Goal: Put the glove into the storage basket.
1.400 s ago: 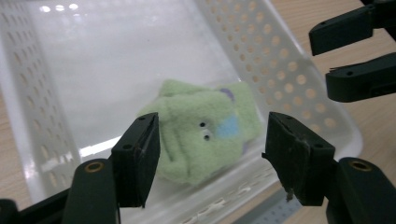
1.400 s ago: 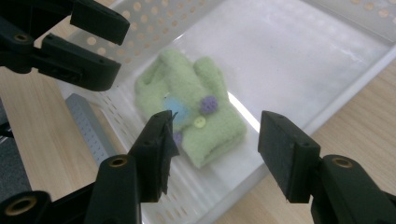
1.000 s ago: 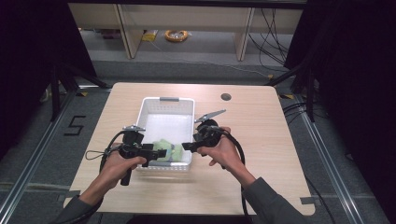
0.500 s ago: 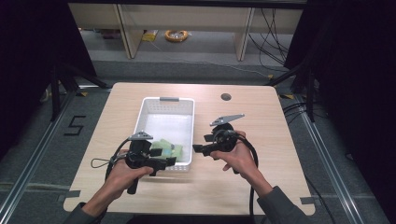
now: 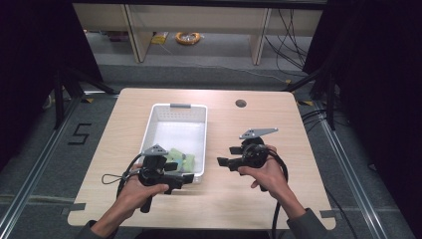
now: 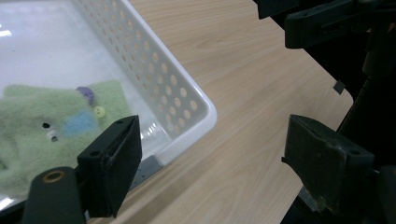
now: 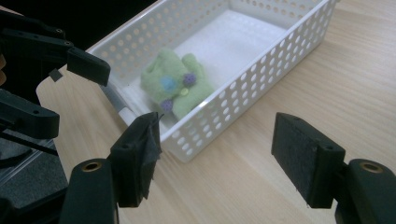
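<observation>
A white perforated basket (image 5: 149,130) stands at the middle of the wooden table. A green felt piece with small buttons (image 5: 179,160) lies flat in its near end, also seen in the left gripper view (image 6: 56,126) and the right gripper view (image 7: 180,84). My left gripper (image 5: 186,178) is open and empty just outside the basket's near right corner (image 6: 187,107). My right gripper (image 5: 222,162) is open and empty over bare table to the right of the basket (image 7: 261,60), pointing at it. The left gripper (image 7: 46,60) also appears beyond the basket corner.
A small round hole (image 5: 241,103) sits in the table's far right part. Bare wood spreads right of the basket and along the near edge. Beyond the table are shelves and an orange cable coil (image 5: 187,37) on the floor.
Both grippers have drawn back from the basket's near end, the left toward the person, the right out to the right. The green felt piece stays in the basket.
</observation>
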The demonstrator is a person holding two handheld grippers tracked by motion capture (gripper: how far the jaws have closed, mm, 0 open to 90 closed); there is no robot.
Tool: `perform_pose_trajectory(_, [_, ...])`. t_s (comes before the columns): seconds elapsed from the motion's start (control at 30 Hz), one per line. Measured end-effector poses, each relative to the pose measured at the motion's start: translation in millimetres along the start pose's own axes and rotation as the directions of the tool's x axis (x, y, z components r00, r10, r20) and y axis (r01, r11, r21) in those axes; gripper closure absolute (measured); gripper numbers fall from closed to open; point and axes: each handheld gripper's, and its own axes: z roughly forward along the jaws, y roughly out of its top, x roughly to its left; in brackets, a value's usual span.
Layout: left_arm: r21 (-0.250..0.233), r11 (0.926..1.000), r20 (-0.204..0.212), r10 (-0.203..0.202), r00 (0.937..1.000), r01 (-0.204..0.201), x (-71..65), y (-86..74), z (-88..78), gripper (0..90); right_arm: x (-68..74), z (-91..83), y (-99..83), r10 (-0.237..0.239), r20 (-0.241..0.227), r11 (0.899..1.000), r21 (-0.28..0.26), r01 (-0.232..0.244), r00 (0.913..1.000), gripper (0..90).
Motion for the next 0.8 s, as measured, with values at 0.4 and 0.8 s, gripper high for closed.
perform_pose_trajectory(0.4, [-0.002, 0.9989, 0.007, 0.047, 0.9989, -0.047, -10.8, -9.6, 6.1, 17.7, -0.9, -13.1, -14.9, -0.041, 0.007, 0.999, -0.023, 0.041, 0.9991, 32.0])
perform_pose_trajectory(0.8, [0.001, 0.995, 0.01, 0.099, 0.995, -0.099, -23.6, -21.6, 15.9, 17.7, -5.2, -21.7, -35.7, -0.015, 0.021, 0.999, -0.032, 0.016, 0.9997, 27.9])
